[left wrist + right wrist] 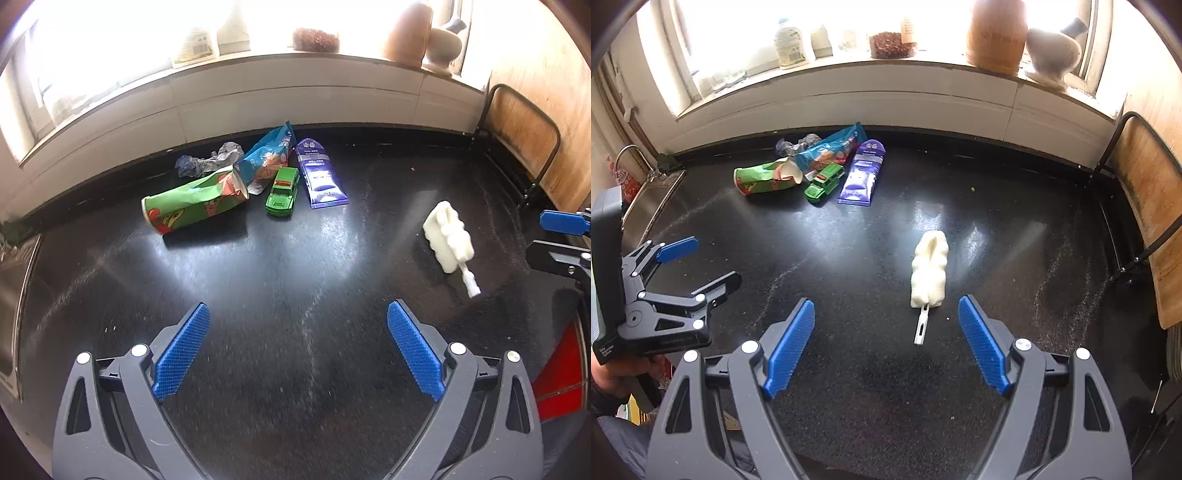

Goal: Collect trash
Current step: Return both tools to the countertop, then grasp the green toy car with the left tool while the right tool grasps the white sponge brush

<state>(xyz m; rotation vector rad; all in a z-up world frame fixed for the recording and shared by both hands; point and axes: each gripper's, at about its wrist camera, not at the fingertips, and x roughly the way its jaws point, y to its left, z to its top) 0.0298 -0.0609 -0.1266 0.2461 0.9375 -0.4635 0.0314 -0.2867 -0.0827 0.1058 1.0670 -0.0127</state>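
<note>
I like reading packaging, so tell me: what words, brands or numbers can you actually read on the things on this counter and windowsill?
None can be read with confidence.
Purple sachet: white print, too blurred.
Green paper cup: cartoon figures only, no legible words.
Blue snack wrapper: lettering too crumpled.
Bottle on the windowsill: label washed out by glare.
Brown jar: faint embossed line, unreadable.
Left hand-held gripper: small white print on its body, too tiny.

Both grippers out front, nothing in either

Left gripper [297, 350] and right gripper [886, 343] angle downward side by side, blue fingers [790, 347] spread wide; a hand [609, 373] grips the left one's handle.
</note>
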